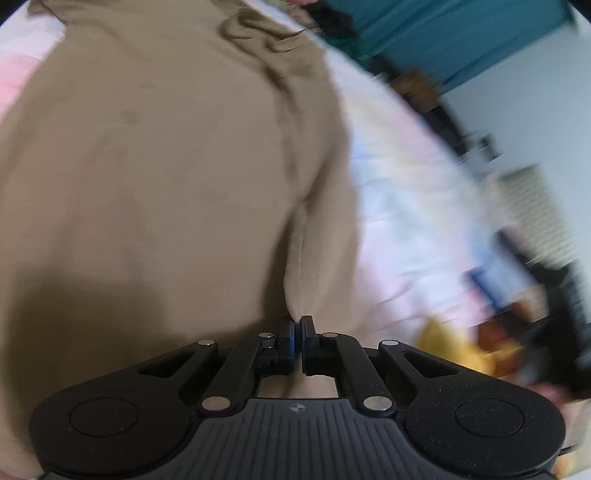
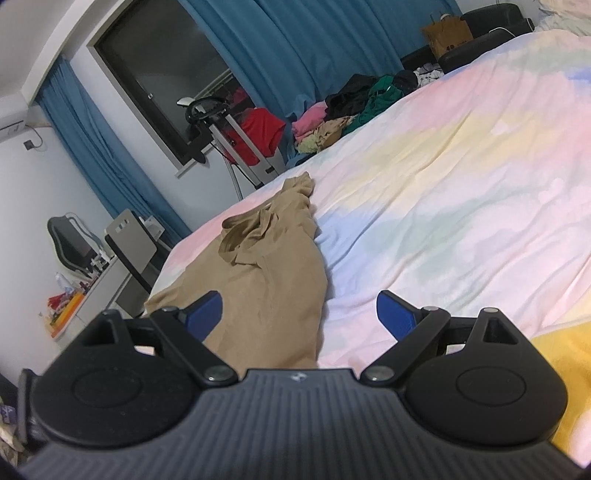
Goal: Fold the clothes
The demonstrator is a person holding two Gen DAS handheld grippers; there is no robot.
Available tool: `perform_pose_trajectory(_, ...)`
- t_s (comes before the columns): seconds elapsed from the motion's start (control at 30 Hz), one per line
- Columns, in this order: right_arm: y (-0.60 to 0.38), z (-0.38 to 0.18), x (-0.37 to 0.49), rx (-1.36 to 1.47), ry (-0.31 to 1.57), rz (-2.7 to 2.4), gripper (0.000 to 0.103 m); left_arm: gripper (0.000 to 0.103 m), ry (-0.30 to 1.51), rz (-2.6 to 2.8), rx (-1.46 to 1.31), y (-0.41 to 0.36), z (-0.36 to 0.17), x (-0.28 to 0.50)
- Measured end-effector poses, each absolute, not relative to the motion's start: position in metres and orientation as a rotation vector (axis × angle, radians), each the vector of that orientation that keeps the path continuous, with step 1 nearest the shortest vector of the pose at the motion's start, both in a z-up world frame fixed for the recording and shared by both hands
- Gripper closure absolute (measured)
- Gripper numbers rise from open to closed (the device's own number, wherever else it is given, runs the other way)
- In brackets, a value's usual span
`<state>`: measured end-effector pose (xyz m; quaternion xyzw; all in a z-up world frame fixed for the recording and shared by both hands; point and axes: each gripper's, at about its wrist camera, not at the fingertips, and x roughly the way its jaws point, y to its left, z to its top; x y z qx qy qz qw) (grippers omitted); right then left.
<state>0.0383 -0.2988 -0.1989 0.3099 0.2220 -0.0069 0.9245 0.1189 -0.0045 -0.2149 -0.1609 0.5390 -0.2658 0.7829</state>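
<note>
Tan shirt, fold barely begun.

Nearest you, your left gripper (image 1: pixel 298 325) pinches a hem of the tan shirt (image 1: pixel 166 166); your right gripper (image 2: pixel 299 314) stands spread, holding nothing. The shirt lies partly flat, its collar bunched, on the pastel bedspread (image 2: pixel 461 192). Beyond, a pile of clothes (image 2: pixel 351 110) waits unfolded: most work remains.

No legible text in either view, a small round emblem on each gripper body (too tiny to make out), dark print on the brown paper bag (image 2: pixel 447 35) by the curtain, blurred beyond reading
</note>
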Motion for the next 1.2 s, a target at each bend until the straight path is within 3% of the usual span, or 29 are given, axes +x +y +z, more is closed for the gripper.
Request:
perform_pose_trajectory(0.23, -0.289, -0.196, 0.039, 0.564, 0.46, -0.024, 0.011, 0.099, 1.12, -0.554, -0.192, -0.022, -0.21, 0.11)
perform_pose_trajectory(0.33, -0.281, -0.193, 0.039, 0.51, 0.454, -0.035, 0.011, 0.083, 1.063, -0.561, -0.205, -0.019, -0.194, 0.12)
perform_pose_trajectory(0.4, -0.276, -0.186, 0.043, 0.478, 0.441, -0.038, 0.011, 0.062, 1.025, -0.565, -0.214, -0.017, -0.183, 0.127)
perform_pose_trajectory(0.5, -0.269, -0.17, 0.056, 0.452, 0.415, -0.017, 0.011, 0.049, 0.969, -0.571, -0.227, -0.014, -0.167, 0.138)
perform_pose_trajectory(0.77, -0.26, -0.13, 0.107, 0.305, 0.24, -0.002, 0.011, 0.033, 0.886, -0.504, -0.313, -0.037, -0.164, 0.244)
perform_pose_trajectory(0.97, -0.274, -0.194, 0.14, 0.319, 0.355, -0.023, 0.011, 0.034, 0.869, -0.387, -0.409, -0.059, -0.203, 0.334)
perform_pose_trajectory(1.07, -0.286, -0.199, 0.151, 0.349, 0.333, -0.042, 0.011, 0.037, 0.868, -0.355, -0.454, -0.071, -0.224, 0.367)
perform_pose_trajectory(1.13, -0.291, -0.206, 0.156, 0.361, 0.329, -0.06, 0.011, 0.046, 0.84, -0.342, -0.443, -0.077, -0.228, 0.378)
perform_pose_trajectory(1.17, -0.294, -0.209, 0.159, 0.367, 0.327, -0.07, 0.011, 0.056, 0.825, -0.336, -0.437, -0.081, -0.231, 0.383)
perform_pose_trajectory(1.2, -0.296, -0.215, 0.164, 0.381, 0.343, -0.072, 0.011, 0.077, 0.805, -0.324, -0.398, -0.084, -0.229, 0.385)
